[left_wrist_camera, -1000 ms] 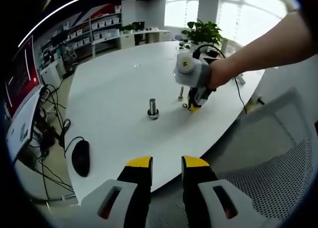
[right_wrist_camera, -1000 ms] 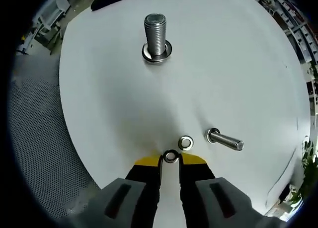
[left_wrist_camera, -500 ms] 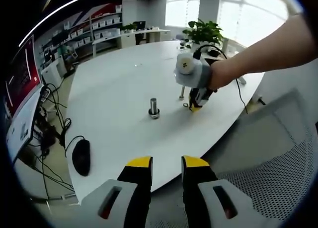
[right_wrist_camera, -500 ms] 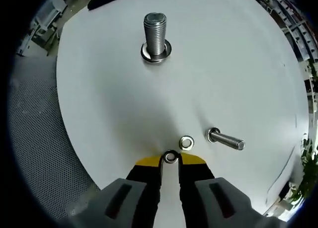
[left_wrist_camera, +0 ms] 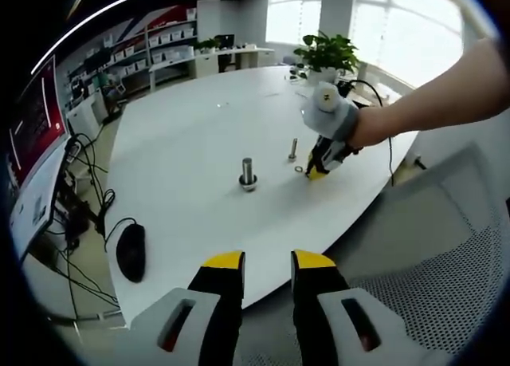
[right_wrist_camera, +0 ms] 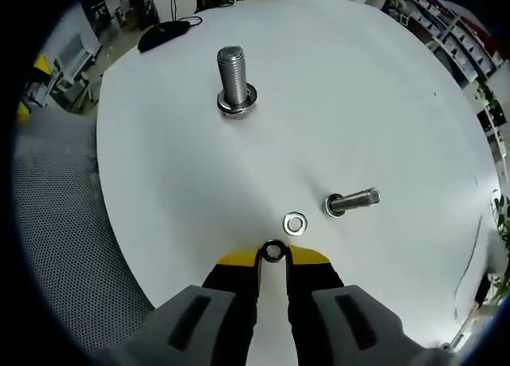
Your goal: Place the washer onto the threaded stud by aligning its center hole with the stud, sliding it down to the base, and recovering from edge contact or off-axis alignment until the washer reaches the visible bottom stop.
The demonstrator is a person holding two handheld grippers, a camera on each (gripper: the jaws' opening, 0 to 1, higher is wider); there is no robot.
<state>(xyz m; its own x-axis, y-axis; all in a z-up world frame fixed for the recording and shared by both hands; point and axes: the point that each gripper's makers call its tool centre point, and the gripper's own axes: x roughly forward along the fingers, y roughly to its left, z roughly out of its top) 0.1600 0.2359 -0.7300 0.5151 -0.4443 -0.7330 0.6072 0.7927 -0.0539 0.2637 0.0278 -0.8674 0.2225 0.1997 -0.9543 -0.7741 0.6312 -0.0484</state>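
A white round table (right_wrist_camera: 374,87) carries a silver threaded stud (right_wrist_camera: 233,79), a silver washer (right_wrist_camera: 295,222) and a dark-ringed washer (right_wrist_camera: 273,251) between the yellow-tipped black jaws of the right gripper (right_wrist_camera: 273,258); a black mouse (left_wrist_camera: 130,252) and what looks like grey dotted mesh (left_wrist_camera: 430,302) lie beyond

The threaded stud (right_wrist_camera: 233,83) stands upright on the table (right_wrist_camera: 382,103). A second washer (right_wrist_camera: 295,222) lies nearer, just beside a bolt (right_wrist_camera: 351,202) lying flat.
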